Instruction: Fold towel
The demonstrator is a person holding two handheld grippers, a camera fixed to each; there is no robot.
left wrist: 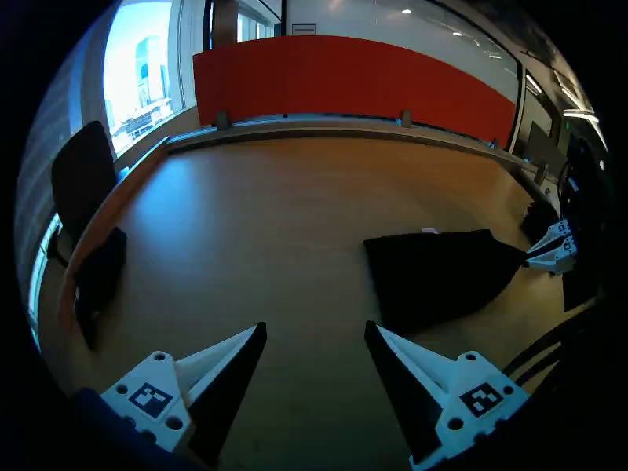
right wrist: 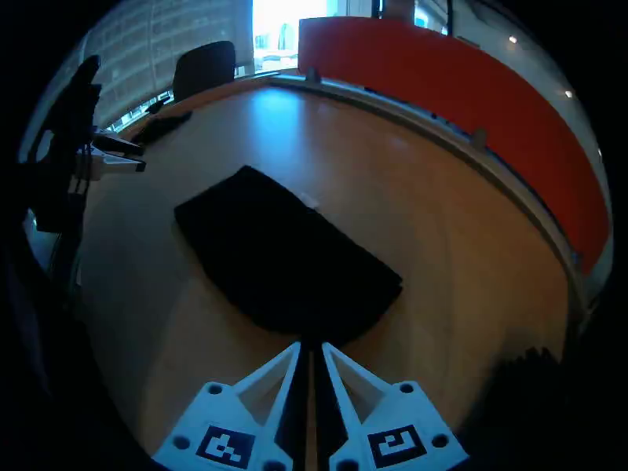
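Right gripper pinches towel; left gripper with jaws apart

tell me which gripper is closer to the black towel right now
Right. The right gripper is shut on the near edge of the towel, pinching it. The left gripper is open over the bare table, off to one side and not touching it.

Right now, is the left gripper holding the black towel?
No: the left gripper is open, bare wooden table between its fingers, the black towel lying beside.
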